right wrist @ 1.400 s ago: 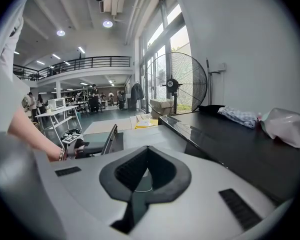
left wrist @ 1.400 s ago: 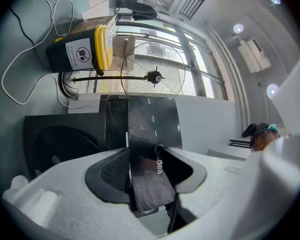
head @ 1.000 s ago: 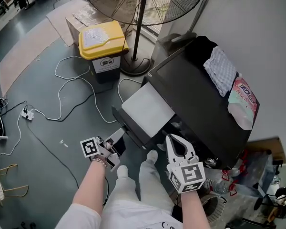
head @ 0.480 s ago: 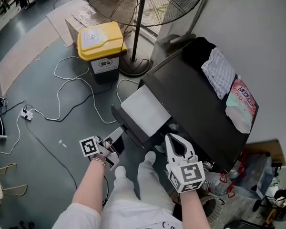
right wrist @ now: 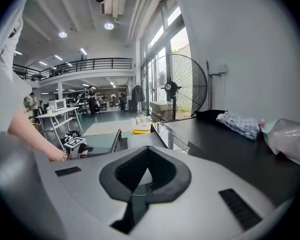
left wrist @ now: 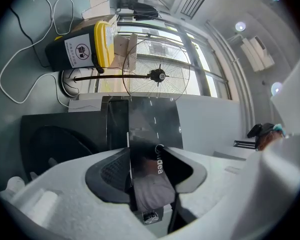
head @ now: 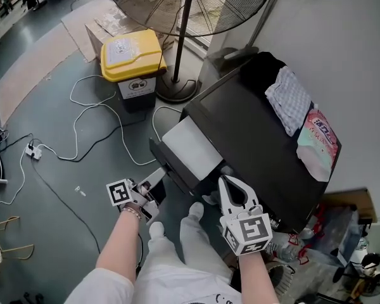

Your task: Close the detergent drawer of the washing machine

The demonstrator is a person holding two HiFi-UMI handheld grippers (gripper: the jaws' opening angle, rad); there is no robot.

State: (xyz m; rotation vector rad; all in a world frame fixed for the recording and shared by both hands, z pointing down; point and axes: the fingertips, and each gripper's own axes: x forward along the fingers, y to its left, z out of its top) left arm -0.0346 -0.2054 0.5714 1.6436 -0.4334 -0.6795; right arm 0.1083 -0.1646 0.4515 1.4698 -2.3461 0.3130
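Note:
The black washing machine [head: 253,138] stands at the right, with its detergent drawer [head: 190,147] pulled out toward the lower left, pale top face showing. My left gripper [head: 157,175] is at the drawer's dark front panel. In the left gripper view that glossy, printed panel [left wrist: 150,134] sits between the jaws of the left gripper [left wrist: 152,156], and the pads close on it. My right gripper [head: 230,180] hovers beside the drawer, just in front of the machine's front edge. Its jaws meet at the tips with nothing held, as the right gripper [right wrist: 147,149] also shows in its own view.
A yellow-lidded bin [head: 130,56] and a standing fan's base [head: 177,87] stand beyond the drawer. White cables [head: 82,125] and a power strip [head: 31,149] lie on the floor at left. A checked cloth [head: 288,100] and a pink packet [head: 316,144] rest on the machine's top. The person's legs [head: 177,252] stand below.
The left gripper, still on the drawer front, has shifted slightly toward the machine. The right gripper has crept a little forward. Neither gripper's jaws changed.

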